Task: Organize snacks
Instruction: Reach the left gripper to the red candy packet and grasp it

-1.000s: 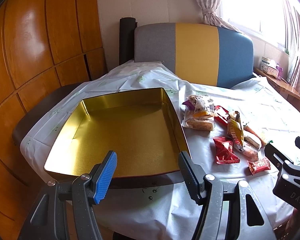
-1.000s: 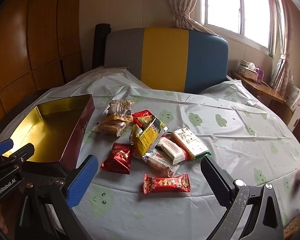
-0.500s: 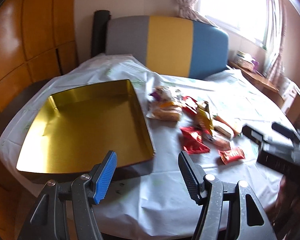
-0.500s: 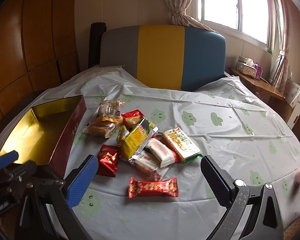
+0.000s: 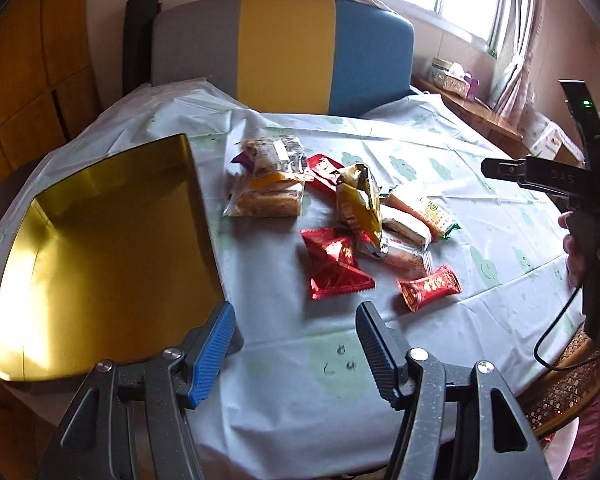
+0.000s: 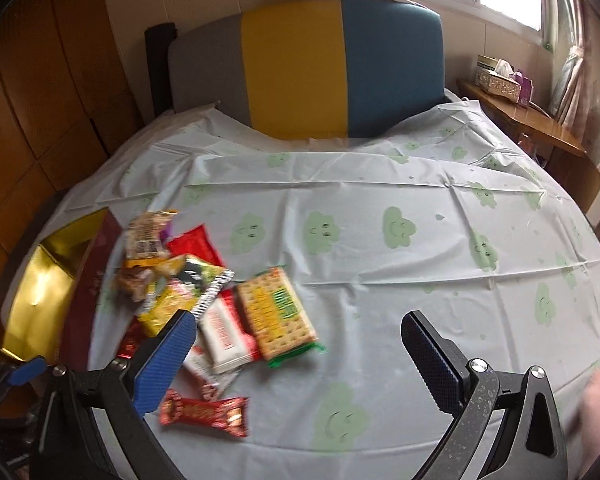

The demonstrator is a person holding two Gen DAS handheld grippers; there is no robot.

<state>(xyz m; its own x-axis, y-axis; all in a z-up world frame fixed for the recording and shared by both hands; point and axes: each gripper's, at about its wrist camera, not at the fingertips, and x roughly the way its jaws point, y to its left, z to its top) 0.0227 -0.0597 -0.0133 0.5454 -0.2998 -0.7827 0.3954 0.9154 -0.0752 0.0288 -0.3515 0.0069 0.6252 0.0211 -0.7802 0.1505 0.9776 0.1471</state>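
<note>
Since the earlier frames both views have swung toward the snack pile: in the left wrist view the gold tin (image 5: 100, 248), once centred ahead of the gripper, now lies at the left, and the snacks sit straight ahead. The left gripper (image 5: 296, 344) has just been closing a little, yet its jaws stand apart with nothing between them.

Going left to right on the cloud-print tablecloth (image 5: 480, 208): the empty tin; a clear pack of small cakes (image 5: 268, 196) just beside its right wall; a red foil packet (image 5: 334, 264) nearest the left gripper; a crumpled yellow bag (image 5: 360, 200) lying over other packs; a small red wrapped bar (image 5: 428, 286); a cracker pack (image 6: 276, 312) at the pile's right edge.

The right gripper (image 6: 300, 356) hangs above the table near the cracker pack, jaws wide apart and empty. A hand (image 5: 580, 248) holds its handle.

The step in hand looks like choosing a first snack. The loose red foil packet seems the best pick: it lies alone, close to the tin. Its foil is likely slippery, so the pads should close across the packet's middle, not its crimped ends.
</note>
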